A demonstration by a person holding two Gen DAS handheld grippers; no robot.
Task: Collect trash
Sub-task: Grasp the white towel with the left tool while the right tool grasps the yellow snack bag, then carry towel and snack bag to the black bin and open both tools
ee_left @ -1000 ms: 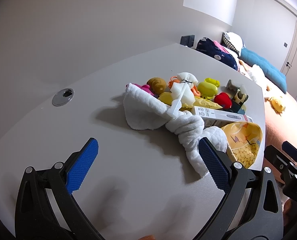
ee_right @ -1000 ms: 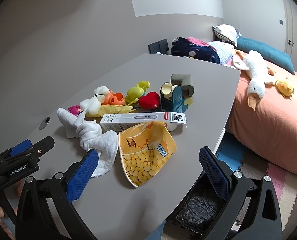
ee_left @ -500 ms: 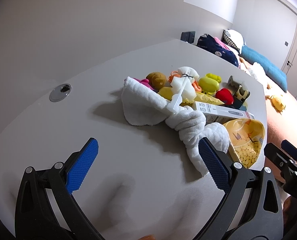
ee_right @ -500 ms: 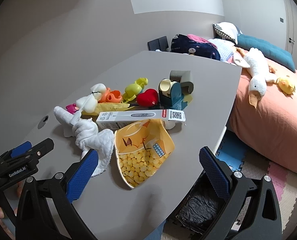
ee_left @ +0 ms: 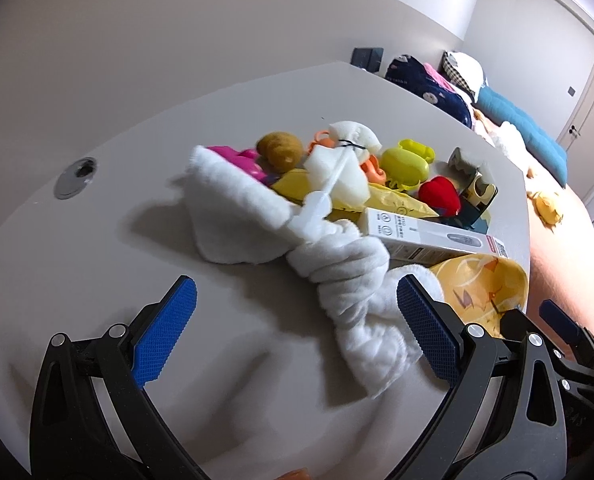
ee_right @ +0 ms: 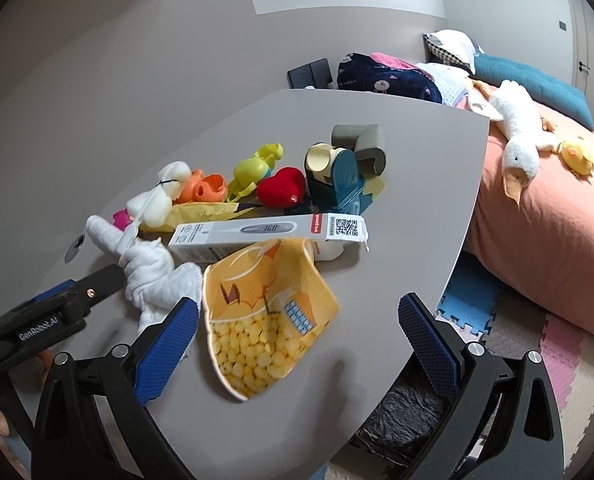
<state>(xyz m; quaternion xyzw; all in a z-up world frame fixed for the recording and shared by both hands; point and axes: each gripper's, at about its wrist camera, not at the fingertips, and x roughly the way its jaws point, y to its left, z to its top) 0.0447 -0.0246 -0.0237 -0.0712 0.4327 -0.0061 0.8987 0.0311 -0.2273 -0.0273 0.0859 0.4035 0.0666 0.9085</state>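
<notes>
Near left edge of the tabletop: left gripper, fingers spread wide and holding nothing, hovering just short of the white towel; one blue pad shows in front of the towel's end.
White towel: twisted and rumpled, soft and light; probably not trash, though it lies against the pieces that are.
Middle of the tabletop: thermometer box, a long thin carton lying flat, with toys behind it toward the far edge. It looks light and fairly stiff, easily crushed; best pinched across its narrow width near the middle.
Near right edge of the tabletop: yellow snack bag, open and part full of yellow puffs, lying flat against the box and the towel's end. Judged light, crinkly and slippery, apt to spill; grip the upper film and keep the mouth up.
Right gripper: fingers spread wide, empty, framing the bag from above without touching it.
Floor below the right edge: bin with black liner, the likely drop.
</notes>
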